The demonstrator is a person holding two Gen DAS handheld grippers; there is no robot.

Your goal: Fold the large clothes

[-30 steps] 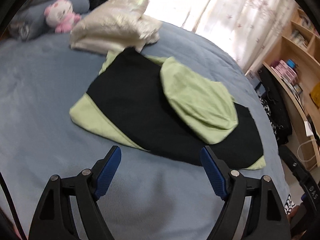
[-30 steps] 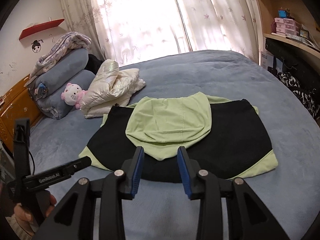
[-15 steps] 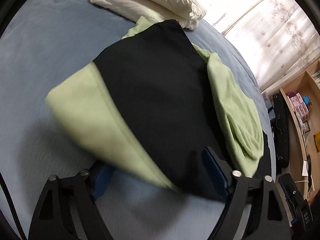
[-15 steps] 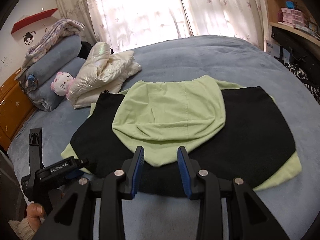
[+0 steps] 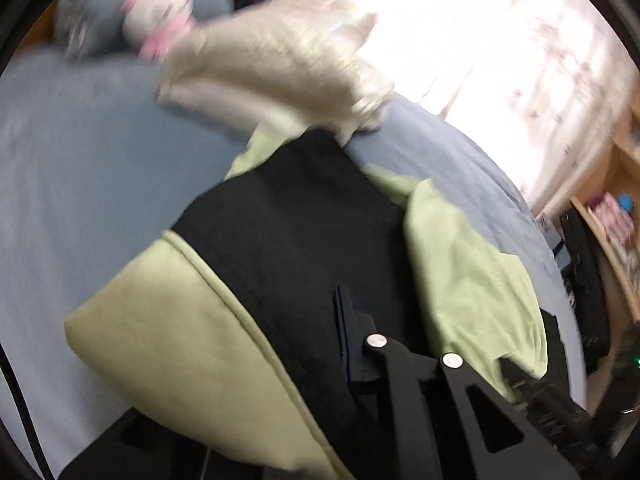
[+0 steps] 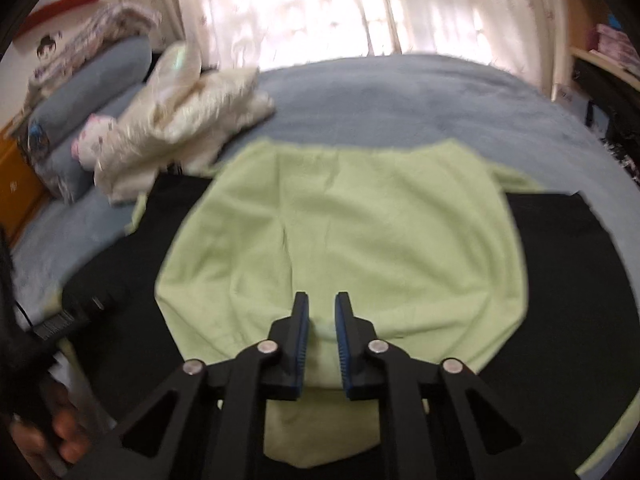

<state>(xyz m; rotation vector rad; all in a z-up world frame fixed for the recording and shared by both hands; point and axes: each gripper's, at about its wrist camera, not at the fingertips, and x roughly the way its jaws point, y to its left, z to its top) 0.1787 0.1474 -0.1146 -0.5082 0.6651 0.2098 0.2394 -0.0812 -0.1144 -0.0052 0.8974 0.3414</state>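
A black and light-green hooded garment (image 5: 304,240) lies folded on the blue bed; its green hood (image 6: 344,232) lies flat on the black body. My left gripper (image 5: 320,344) is at the garment's left end, shut on its green hem and black fabric, which drape over the lower finger; only the upper finger (image 5: 352,340) shows. My right gripper (image 6: 321,320) is over the hood's near edge, jaws narrowly apart with a bit of green fabric bunched between the fingertips. The left gripper also shows in the right wrist view (image 6: 72,312), held by a hand.
A folded cream puffer jacket (image 6: 188,120) lies at the back left of the bed (image 6: 400,96), touching the garment's far corner. A plush toy (image 5: 160,20) and rolled blue bedding (image 6: 88,80) sit behind it. Shelves (image 5: 616,216) stand to the right. Curtains hang behind.
My left gripper has moved onto the garment's left end and closed on it, lifting the fabric. My right gripper has moved forward over the hood and narrowed its jaws.
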